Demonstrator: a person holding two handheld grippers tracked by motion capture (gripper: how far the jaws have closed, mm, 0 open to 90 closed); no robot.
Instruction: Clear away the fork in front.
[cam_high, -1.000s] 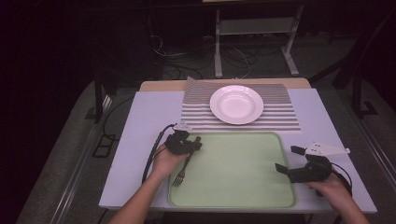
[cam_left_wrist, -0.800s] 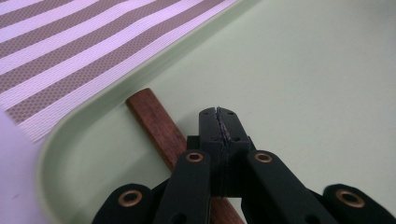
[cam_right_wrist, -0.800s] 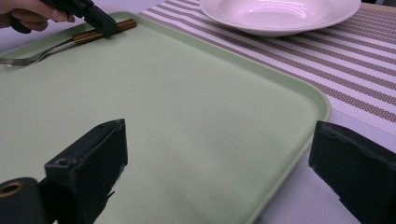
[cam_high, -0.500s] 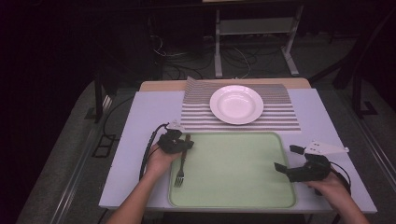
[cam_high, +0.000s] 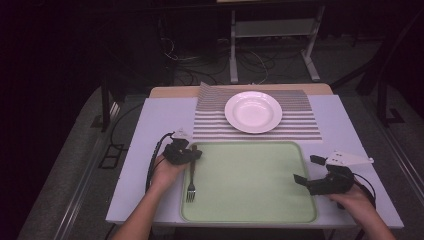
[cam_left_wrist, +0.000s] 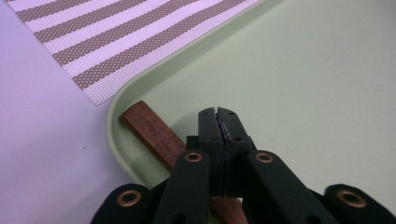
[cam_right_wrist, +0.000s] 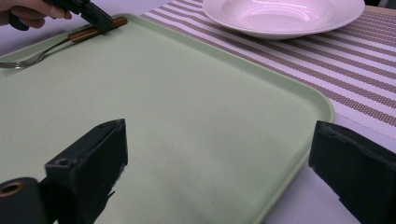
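A fork (cam_high: 190, 176) with a wooden handle (cam_left_wrist: 149, 130) lies along the left edge of the pale green tray (cam_high: 250, 185), tines toward me. My left gripper (cam_high: 194, 154) rests over the handle's far end. In the left gripper view its jaws (cam_left_wrist: 218, 112) are pressed together with nothing between them, and the handle runs beneath and to their left. The right gripper view shows that gripper (cam_right_wrist: 100, 21) touching the fork (cam_right_wrist: 70, 36) from above. My right gripper (cam_high: 306, 170) is at the tray's right edge, open wide (cam_right_wrist: 219, 135) and holding nothing.
A white plate (cam_high: 253, 111) sits on a striped placemat (cam_high: 300, 127) just beyond the tray. The white table (cam_high: 150, 125) has bare room on its left. Dark floor, cables and a metal stand lie beyond the far edge.
My left gripper has shifted slightly left along the tray's corner. The fork and the right gripper have stayed where they were.
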